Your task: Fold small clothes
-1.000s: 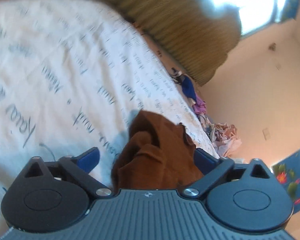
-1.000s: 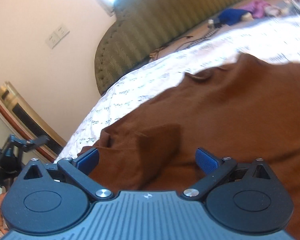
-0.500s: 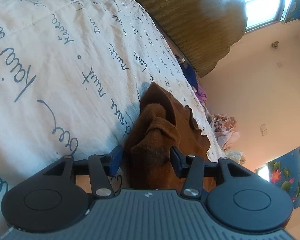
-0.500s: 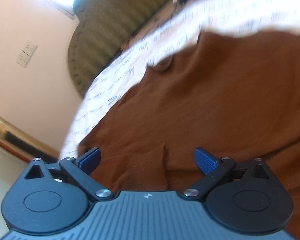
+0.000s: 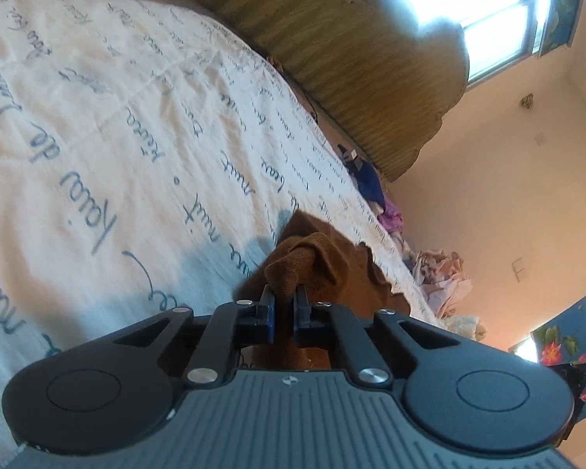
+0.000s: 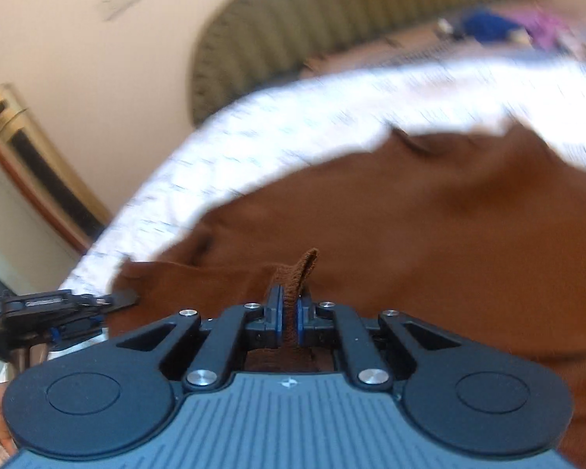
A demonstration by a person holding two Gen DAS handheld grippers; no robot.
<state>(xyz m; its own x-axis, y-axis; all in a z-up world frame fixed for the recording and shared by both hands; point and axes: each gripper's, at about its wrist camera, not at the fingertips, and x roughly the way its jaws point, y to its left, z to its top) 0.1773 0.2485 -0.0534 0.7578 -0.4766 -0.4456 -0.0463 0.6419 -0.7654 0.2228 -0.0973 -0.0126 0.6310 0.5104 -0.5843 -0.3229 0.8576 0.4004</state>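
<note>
A: Nearest the lens, what do the grippers have?

B: The left gripper (image 5: 284,300) is clamped on a bunched corner of the brown garment (image 5: 312,262), the cloth bulging out just past its blue pads. The right gripper (image 6: 289,305) is pinched tight on a thin fold of the same brown garment (image 6: 429,226), a tab of hem poking up between the pads.

A: And farther out?

B: The rest of the garment lies spread on the white bedspread (image 5: 117,148) with script lettering, ahead of the right gripper. Beyond it stand the green headboard (image 5: 351,58) and a heap of other clothes (image 5: 437,273) at the bed's far edge.

A: How far along is the folding?

B: Early, by the look of it. Both grips are made, but no clean fold shows yet; the garment looks rumpled, and the heap seems untouched.
</note>
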